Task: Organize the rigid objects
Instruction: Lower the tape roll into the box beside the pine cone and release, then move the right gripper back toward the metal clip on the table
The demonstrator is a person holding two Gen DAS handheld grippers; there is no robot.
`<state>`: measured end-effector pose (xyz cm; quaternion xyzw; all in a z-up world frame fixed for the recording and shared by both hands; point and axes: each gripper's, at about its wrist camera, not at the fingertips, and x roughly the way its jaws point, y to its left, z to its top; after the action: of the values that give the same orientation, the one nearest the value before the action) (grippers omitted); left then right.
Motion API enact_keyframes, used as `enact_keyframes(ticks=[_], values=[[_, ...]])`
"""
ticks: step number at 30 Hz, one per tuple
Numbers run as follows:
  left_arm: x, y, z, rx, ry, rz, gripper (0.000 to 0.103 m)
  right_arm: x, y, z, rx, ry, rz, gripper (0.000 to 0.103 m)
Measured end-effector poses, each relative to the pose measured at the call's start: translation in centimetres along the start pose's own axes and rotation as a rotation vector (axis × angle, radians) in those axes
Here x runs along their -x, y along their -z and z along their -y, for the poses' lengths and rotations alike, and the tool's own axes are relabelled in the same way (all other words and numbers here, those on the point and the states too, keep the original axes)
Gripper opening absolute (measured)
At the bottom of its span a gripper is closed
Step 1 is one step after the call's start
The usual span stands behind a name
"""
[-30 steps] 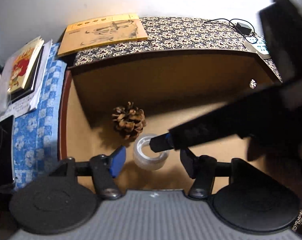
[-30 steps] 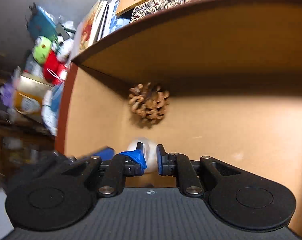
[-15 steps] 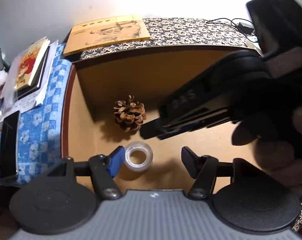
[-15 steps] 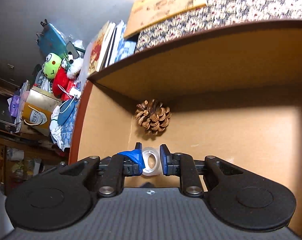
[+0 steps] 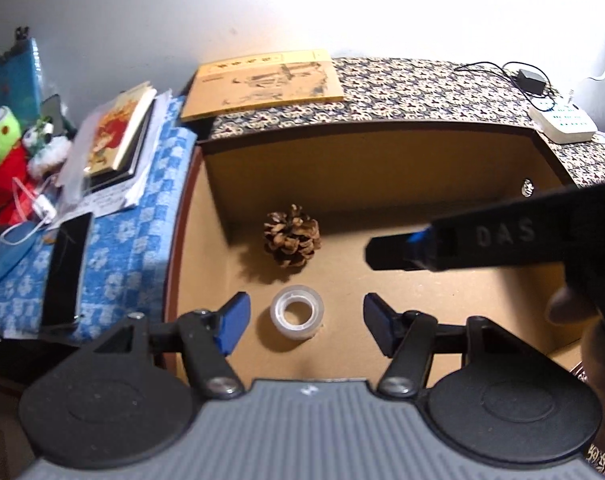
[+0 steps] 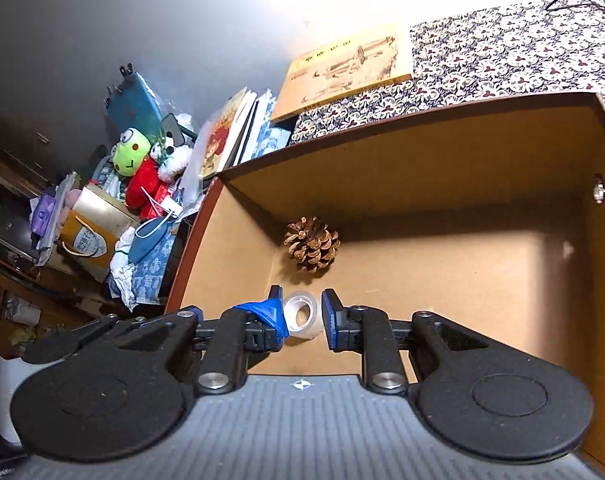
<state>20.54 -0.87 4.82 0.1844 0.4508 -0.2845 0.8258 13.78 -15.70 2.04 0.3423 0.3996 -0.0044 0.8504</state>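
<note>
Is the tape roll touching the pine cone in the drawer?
Apart. The left wrist view shows bare drawer floor between the tape roll and the pine cone; the right wrist view shows the same gap.

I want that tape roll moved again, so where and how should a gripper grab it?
The clear tape roll lies flat on the drawer floor, hole upward. Probably come from above, pinching its outer wall at opposite sides, away from the pine cone behind it.
</note>
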Motion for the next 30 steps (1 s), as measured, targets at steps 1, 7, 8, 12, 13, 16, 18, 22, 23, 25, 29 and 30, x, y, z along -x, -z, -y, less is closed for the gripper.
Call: enact_keyframes(ticks=[1, 7, 8, 12, 13, 16, 18, 22, 23, 25, 29, 30], values=[[0.3, 0.1, 0.2, 0.004, -0.012, 0.003, 0.063, 0.3, 0.2, 0.1, 0.002, -0.002, 0.008, 0.004], [2.2, 0.7, 1.3, 0.024, -0.072, 0.014, 0.063, 2.7, 1.5, 0.3, 0.031, -0.021, 0.060, 0.005], [2.5, 0.8, 1.5, 0.027, -0.079, 0.012, 0.064, 3.1, 1.8, 0.4, 0.035, -0.027, 0.070, 0.005], [3.7, 1.5, 2.2, 0.039, -0.101, 0.009, 0.064, 4.4, 2.8, 0.3, 0.063, -0.047, 0.097, 0.006], [4.0, 1.6, 2.4, 0.045, -0.106, 0.008, 0.064, 4.7, 3.1, 0.2, 0.072, -0.048, 0.104, 0.006], [4.7, 2.3, 2.8, 0.064, -0.119, 0.001, 0.064, 5.6, 3.8, 0.0, 0.098, -0.057, 0.128, 0.006], [5.1, 2.7, 3.1, 0.074, -0.131, 0.001, 0.064, 6.2, 4.2, -0.1, 0.110, -0.063, 0.141, 0.007], [6.0, 3.5, 3.6, 0.096, -0.154, 0.001, 0.064, 7.2, 5.2, -0.5, 0.148, -0.067, 0.160, 0.007], [6.2, 3.7, 3.6, 0.102, -0.159, 0.002, 0.064, 7.4, 5.4, -0.5, 0.157, -0.067, 0.162, 0.007], [6.5, 4.2, 3.8, 0.112, -0.169, 0.002, 0.064, 7.7, 5.8, -0.6, 0.162, -0.072, 0.162, 0.007], [7.0, 5.0, 4.2, 0.126, -0.188, -0.002, 0.064, 8.2, 6.6, -0.6, 0.181, -0.092, 0.159, 0.007], [7.1, 5.2, 4.3, 0.128, -0.193, -0.003, 0.064, 8.4, 6.9, -0.5, 0.185, -0.093, 0.162, 0.007]])
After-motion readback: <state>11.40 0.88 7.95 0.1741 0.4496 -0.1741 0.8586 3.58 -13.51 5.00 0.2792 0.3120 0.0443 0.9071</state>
